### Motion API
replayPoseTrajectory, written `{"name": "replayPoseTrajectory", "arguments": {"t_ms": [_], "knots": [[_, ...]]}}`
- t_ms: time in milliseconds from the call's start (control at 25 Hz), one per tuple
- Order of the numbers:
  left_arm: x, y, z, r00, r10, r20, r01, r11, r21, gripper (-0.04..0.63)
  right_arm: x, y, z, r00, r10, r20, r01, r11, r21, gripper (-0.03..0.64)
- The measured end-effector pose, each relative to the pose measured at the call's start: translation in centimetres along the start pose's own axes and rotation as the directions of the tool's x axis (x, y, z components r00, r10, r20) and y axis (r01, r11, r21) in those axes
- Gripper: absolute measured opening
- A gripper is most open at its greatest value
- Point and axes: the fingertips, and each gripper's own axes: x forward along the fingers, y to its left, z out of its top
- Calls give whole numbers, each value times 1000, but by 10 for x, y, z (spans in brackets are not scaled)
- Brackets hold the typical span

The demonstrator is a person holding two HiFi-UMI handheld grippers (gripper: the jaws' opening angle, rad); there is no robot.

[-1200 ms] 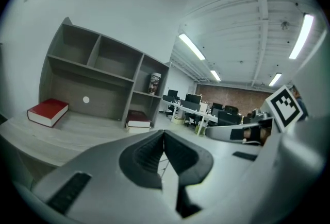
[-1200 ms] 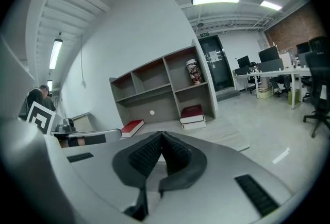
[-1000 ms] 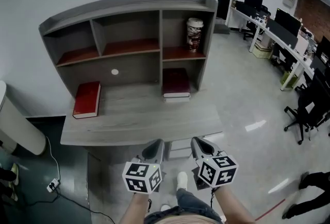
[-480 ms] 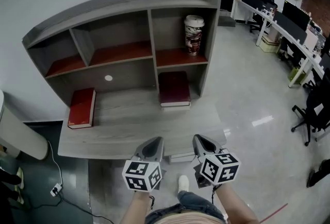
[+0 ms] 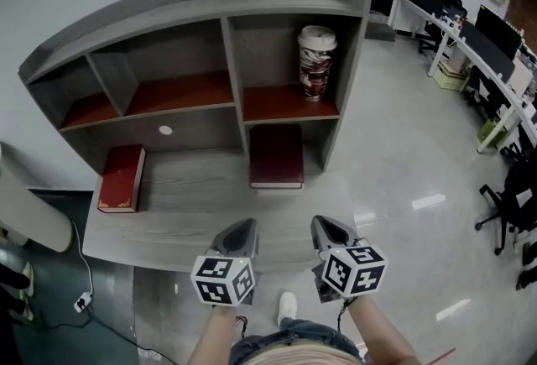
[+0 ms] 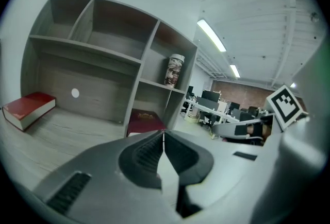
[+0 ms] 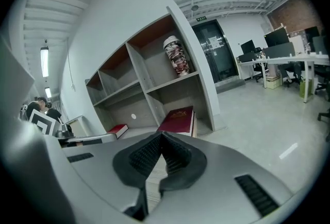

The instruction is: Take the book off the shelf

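A dark red book lies flat in the lower right compartment of the grey shelf unit, on top of a second book; it also shows in the left gripper view as the dark red book and in the right gripper view as the dark red book. A brighter red book lies on the desk at the left. My left gripper and right gripper are side by side near the desk's front edge, short of the books, both shut and empty.
A patterned cup stands on the upper right shelf. The grey desk carries the shelf unit. Office desks and chairs stand at the right on a glossy floor. A pale rounded object sits at the left.
Both grippers and the view have advanced toward the desk; the shelf unit now looks larger and nearer. Jaws stay shut throughout.
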Motion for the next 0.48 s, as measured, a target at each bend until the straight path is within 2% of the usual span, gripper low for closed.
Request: {"name": "replayPoseTrajectory", "arguments": {"t_ms": [120, 480], "knots": [[17, 3, 2, 1000, 16, -8, -16, 999, -27, 13, 13, -10, 6, 1000, 14, -13, -14, 1000, -7, 8], [53, 11, 8, 998, 61, -30, -62, 998, -31, 12, 39, -39, 14, 999, 4, -36, -5, 1000, -21, 8]]}}
